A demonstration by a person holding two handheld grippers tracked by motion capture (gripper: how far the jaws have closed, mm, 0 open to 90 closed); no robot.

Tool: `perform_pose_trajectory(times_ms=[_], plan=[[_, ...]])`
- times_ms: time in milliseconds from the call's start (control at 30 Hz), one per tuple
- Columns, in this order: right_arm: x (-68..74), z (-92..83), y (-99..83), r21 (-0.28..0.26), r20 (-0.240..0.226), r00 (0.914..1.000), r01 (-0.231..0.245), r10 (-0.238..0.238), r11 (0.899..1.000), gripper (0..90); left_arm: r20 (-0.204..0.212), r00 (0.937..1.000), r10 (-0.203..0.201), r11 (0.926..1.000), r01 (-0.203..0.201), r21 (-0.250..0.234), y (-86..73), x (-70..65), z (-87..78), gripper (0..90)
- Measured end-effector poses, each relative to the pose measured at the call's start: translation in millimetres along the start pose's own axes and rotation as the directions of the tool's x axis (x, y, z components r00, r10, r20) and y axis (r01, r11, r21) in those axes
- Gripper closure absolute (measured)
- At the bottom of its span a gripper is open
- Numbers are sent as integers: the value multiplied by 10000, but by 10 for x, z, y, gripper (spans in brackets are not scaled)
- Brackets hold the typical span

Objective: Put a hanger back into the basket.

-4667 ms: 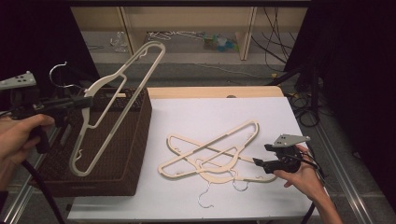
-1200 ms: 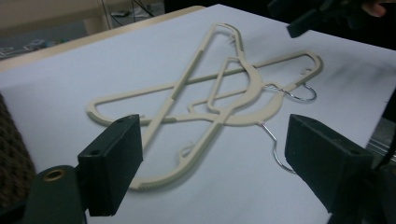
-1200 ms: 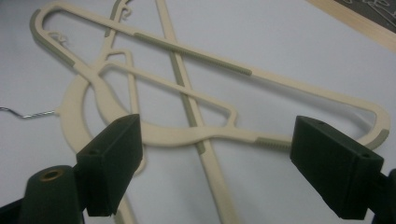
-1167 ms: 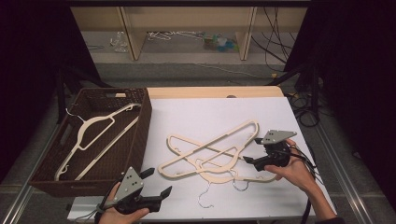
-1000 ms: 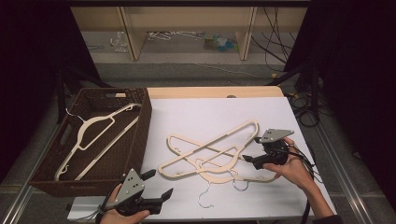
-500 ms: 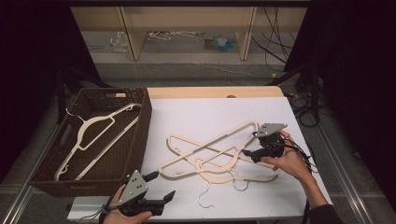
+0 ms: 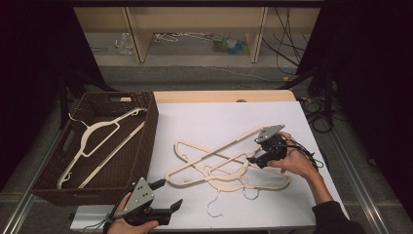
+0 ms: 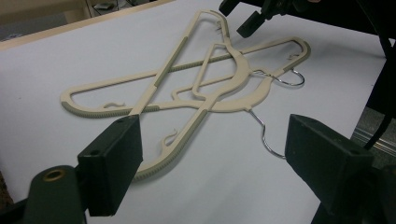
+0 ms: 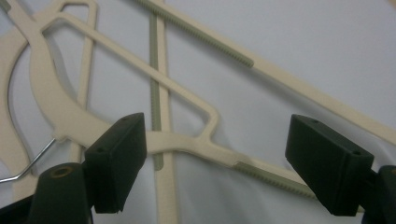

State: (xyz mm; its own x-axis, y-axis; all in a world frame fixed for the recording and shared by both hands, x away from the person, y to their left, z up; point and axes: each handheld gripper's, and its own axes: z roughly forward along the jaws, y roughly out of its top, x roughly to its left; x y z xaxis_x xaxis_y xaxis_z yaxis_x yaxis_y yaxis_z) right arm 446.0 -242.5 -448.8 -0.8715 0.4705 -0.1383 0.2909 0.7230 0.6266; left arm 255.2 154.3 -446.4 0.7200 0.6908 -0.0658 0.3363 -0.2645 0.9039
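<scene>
Several cream plastic hangers (image 7: 221,168) with metal hooks lie crossed in a pile on the white table (image 7: 219,114). One more cream hanger (image 7: 97,139) lies inside the brown wicker basket (image 7: 152,131) at the left. My right gripper (image 7: 256,160) is open at the pile's right end, low over a hanger bar (image 9: 184,142) that runs between its jaws (image 9: 219,163). My left gripper (image 7: 169,194) is open near the table's front edge, pointing at the pile (image 8: 233,100) from a short way off, with nothing in its jaws (image 8: 219,172). The right gripper (image 8: 252,18) appears beyond the pile.
The basket fills the table's left side, its right wall close to the left gripper. Wire hooks (image 7: 212,207) stick out of the pile toward the front edge. Behind the table stand wooden shelves (image 7: 195,24) with clutter, and cables (image 7: 316,112) hang at the far right.
The hanger my left gripper held above the basket now lies inside it, and that gripper has dropped to the front edge. My right gripper has moved forward over the pile's right end.
</scene>
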Motion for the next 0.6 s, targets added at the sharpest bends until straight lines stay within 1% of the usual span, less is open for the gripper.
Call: perform_pose_trajectory(times_ms=[67,100,133,167,300,367,533,600], plan=[[-32,62,-6,257,-109,9999,108,-105,9996,217,43,10000,-63,10000,63,14,-5,-4,4,191],[-45,95,-11,428,-114,9999,29,-24,9991,217,51,10000,-11,10000,11,10,-4,-2,4,192],[-65,113,-17,447,-188,9998,105,-97,9989,222,42,10000,-69,10000,69,4,-5,-5,3,193],[-102,149,-31,541,-272,9996,138,-124,9984,235,12,10000,-30,10000,30,13,-4,-1,2,195],[-142,174,-60,611,-447,9990,23,5,9981,235,9,10000,-25,10000,24,25,-5,4,4,195],[-181,192,-95,793,-475,9989,4,34,9968,232,87,10000,-21,10000,21,22,-9,7,11,195],[-206,238,-115,663,-580,9983,101,-62,9978,240,44,10000,-9,9999,9,119,-13,-3,15,198],[-211,274,-114,620,-689,9976,128,-85,9980,233,42,10000,-2,9999,2,128,-14,-4,14,199]])
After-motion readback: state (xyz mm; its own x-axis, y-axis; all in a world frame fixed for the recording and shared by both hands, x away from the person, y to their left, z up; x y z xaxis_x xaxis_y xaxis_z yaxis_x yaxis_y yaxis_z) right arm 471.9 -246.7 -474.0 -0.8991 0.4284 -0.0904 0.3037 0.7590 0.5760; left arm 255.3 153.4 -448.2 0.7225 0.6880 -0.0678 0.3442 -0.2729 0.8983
